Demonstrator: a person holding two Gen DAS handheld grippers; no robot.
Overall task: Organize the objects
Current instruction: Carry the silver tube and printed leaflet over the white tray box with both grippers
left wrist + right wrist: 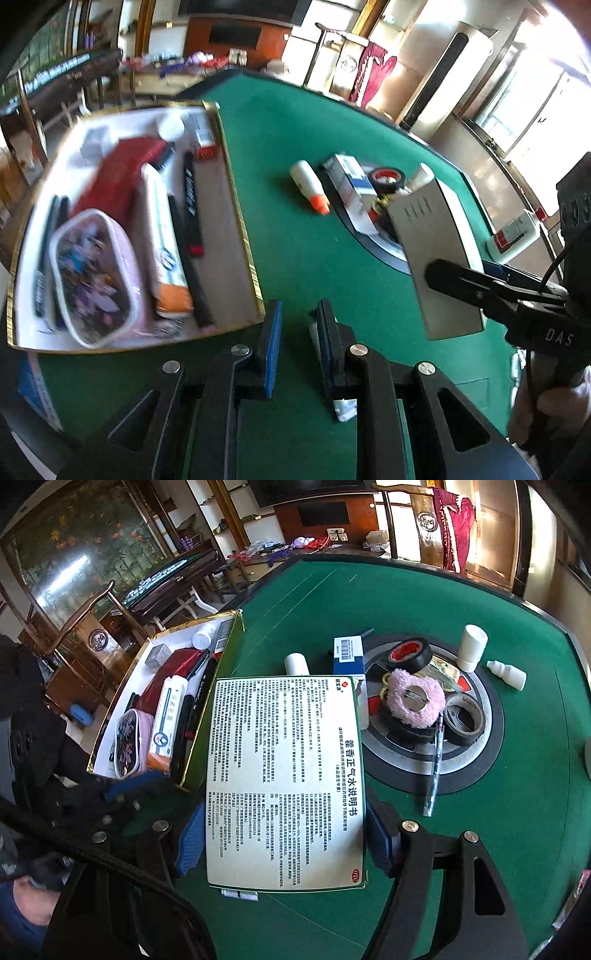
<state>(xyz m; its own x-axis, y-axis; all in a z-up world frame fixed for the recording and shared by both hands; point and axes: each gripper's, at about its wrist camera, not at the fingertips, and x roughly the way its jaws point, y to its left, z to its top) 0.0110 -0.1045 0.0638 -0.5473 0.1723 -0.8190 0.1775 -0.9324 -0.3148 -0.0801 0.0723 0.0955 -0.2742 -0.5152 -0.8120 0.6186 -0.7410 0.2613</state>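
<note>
**Felt, card, plastic and fluff**

Under both grippers the table (480,849) is matt green felt. Between the right gripper's ribbed blue pads (190,834) sits a smooth printed card box (286,782). Beyond it: glossy black tape roll (410,653), fuzzy pink ring (415,698), smooth white plastic bottle (472,648).

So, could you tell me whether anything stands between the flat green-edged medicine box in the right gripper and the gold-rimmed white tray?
Nothing visible does: the flat green-edged medicine box is beside the gold-rimmed white tray, with only bare green felt between.
</note>
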